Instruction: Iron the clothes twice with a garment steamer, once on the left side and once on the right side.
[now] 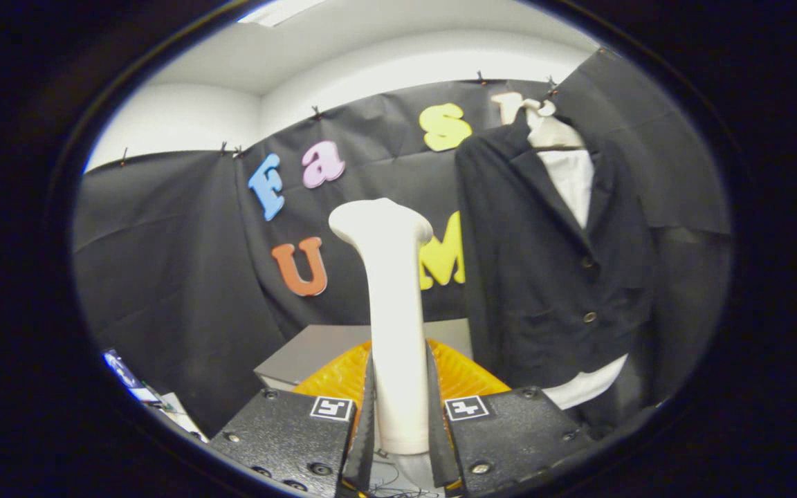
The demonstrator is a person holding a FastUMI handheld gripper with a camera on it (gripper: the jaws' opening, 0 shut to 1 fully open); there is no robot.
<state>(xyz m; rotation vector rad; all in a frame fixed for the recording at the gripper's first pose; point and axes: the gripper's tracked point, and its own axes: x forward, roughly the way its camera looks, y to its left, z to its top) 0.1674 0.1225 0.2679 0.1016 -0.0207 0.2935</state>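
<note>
Gripper view: tongs (398, 408) clamp one steamer (391, 304); one jacket (551, 277) beyond.

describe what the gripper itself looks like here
The gripper has two blocky, dark, rough-textured finger housings with visible screws. Each carries a small square black-and-white marker tag on its top inner corner. Thin flat pads line the inner faces. A few thin cables show below, between the fingers.

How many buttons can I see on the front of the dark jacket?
2. One button is below the lapels of the jacket, one lower down. Folds may hide more. The claw is shut on the steamer.
</note>
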